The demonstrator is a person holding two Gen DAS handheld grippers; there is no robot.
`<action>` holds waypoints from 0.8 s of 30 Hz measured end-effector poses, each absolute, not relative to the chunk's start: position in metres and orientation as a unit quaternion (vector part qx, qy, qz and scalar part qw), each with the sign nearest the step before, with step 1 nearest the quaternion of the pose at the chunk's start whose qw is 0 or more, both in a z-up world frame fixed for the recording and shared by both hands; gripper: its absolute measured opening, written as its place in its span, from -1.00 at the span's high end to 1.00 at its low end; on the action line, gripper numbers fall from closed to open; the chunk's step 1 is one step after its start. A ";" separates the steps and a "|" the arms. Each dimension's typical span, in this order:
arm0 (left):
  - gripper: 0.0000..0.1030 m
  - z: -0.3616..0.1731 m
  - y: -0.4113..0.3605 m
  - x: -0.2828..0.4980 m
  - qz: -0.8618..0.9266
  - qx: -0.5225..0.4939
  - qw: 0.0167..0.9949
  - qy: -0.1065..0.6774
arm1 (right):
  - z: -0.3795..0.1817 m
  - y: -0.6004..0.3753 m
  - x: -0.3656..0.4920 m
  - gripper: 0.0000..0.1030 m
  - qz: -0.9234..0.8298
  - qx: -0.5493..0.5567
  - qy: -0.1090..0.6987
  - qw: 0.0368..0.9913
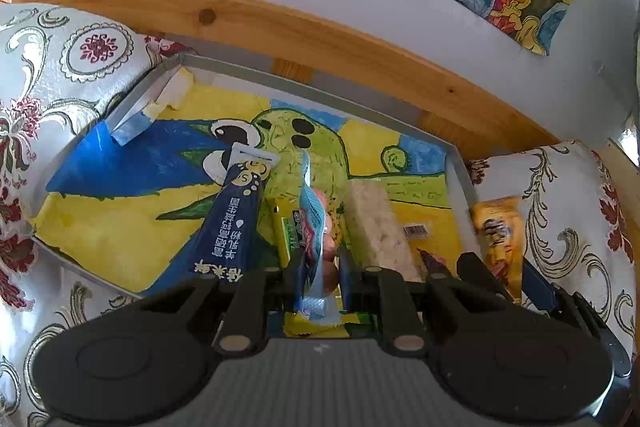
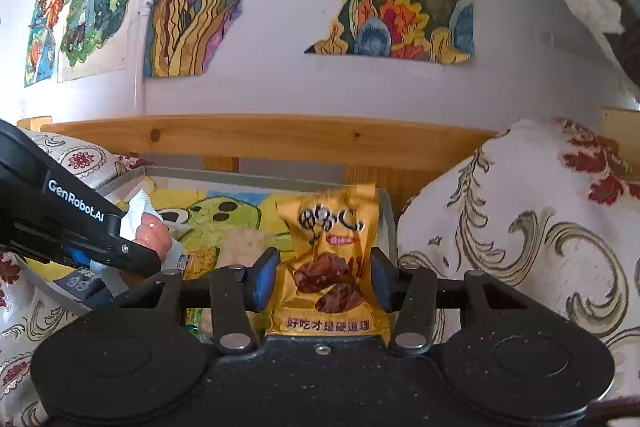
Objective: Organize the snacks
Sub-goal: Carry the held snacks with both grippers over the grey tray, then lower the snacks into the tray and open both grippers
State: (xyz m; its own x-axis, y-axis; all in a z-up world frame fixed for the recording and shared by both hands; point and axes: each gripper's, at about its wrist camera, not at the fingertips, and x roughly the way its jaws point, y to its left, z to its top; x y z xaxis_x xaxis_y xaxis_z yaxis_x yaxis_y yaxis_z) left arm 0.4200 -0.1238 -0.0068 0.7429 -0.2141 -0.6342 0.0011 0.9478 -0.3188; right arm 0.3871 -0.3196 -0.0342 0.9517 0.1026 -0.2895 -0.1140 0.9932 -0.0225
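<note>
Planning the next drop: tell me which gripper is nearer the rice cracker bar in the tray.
Left. The left gripper, shut on a light blue packet, hangs just beside the rice cracker bar. The right gripper, holding the orange packet, sits farther right, by the tray edge.

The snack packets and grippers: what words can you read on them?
"GenRobot.AI": white letters on the left gripper's black arm.
"好吃才是硬道理": along the bottom of the gold snack packet held in the right gripper; its large black characters are too stylised to read.
Dark blue stick packet: white Chinese text, upside down, too distorted to read.
Light blue packet in the left gripper: print blurred.
</note>
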 end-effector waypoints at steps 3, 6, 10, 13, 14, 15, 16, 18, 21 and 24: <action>0.64 -0.008 -0.126 0.423 -0.061 -0.145 0.922 0.355 | -0.036 -0.323 0.391 -0.01 0.053 -0.010 0.152 0.987; 0.64 -0.010 -0.128 0.425 -0.061 -0.134 0.922 0.358 | -0.039 -0.325 0.394 0.00 0.049 -0.006 0.159 0.986; 0.63 -0.009 -0.131 0.425 -0.058 -0.122 0.924 0.357 | -0.041 -0.325 0.394 -0.14 0.045 -0.009 0.159 0.986; 0.57 -0.006 -0.132 0.422 -0.052 -0.119 0.926 0.353 | -0.040 -0.326 0.391 -0.36 0.044 -0.009 0.155 0.987; 0.48 -0.005 -0.131 0.421 -0.052 -0.121 0.926 0.353 | -0.039 -0.326 0.390 -0.43 0.045 -0.009 0.153 0.987; 0.42 -0.004 -0.130 0.420 -0.052 -0.122 0.927 0.352 | -0.038 -0.327 0.388 -0.51 0.044 -0.010 0.149 0.988; 0.34 -0.003 -0.129 0.418 -0.049 -0.122 0.928 0.349 | -0.036 -0.327 0.387 -0.53 0.042 -0.010 0.146 0.988; 0.27 0.000 -0.127 0.413 -0.046 -0.126 0.930 0.343 | -0.033 -0.328 0.382 -0.62 0.039 -0.010 0.139 0.989; 0.02 0.005 -0.122 0.403 -0.040 -0.133 0.934 0.330 | -0.027 -0.330 0.374 -0.73 0.034 -0.009 0.133 0.990; -0.52 0.013 -0.117 0.391 -0.028 -0.137 0.940 0.311 | -0.021 -0.333 0.363 -0.84 0.039 0.002 0.132 0.990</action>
